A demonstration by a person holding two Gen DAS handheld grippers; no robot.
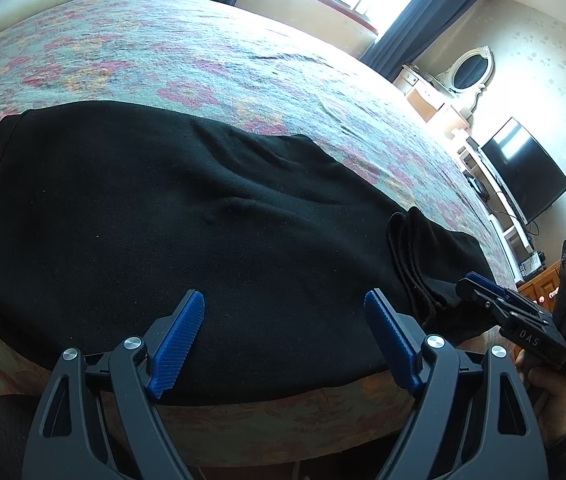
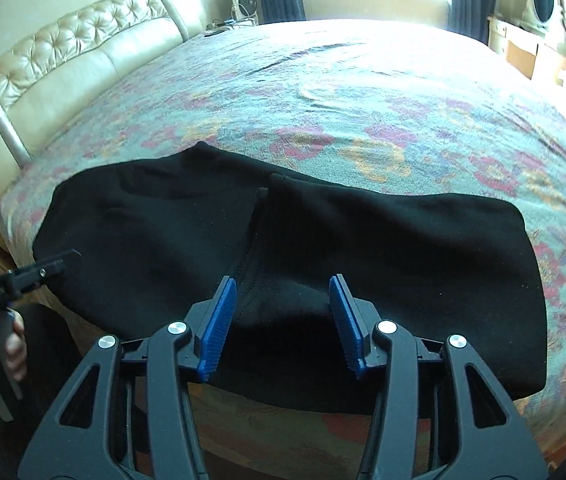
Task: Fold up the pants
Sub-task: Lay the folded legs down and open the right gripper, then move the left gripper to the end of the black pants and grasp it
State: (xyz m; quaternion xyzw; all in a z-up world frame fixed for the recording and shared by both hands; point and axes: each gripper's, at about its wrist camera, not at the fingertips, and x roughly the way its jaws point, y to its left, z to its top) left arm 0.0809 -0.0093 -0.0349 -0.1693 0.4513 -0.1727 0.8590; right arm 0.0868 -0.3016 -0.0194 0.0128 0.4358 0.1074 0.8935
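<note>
Black pants (image 1: 171, 216) lie flat along the near edge of a bed with a floral cover (image 1: 211, 64). A doubled layer with a ribbed cuff edge (image 1: 411, 260) rests on their right part; in the right wrist view the pants (image 2: 383, 240) show this folded layer to the right of a seam. My left gripper (image 1: 285, 340) is open and empty just above the pants' near edge. My right gripper (image 2: 283, 324) is open and empty over the near edge by the fold; it also shows in the left wrist view (image 1: 495, 300). The left gripper shows at the left of the right wrist view (image 2: 43, 268).
A padded cream headboard (image 2: 63, 64) runs along the bed's left side. A window with dark curtains (image 1: 423, 8), a mirror dresser (image 1: 467, 76) and a TV (image 1: 523, 172) stand beyond the bed. The bed's front edge (image 2: 283, 424) drops just below the grippers.
</note>
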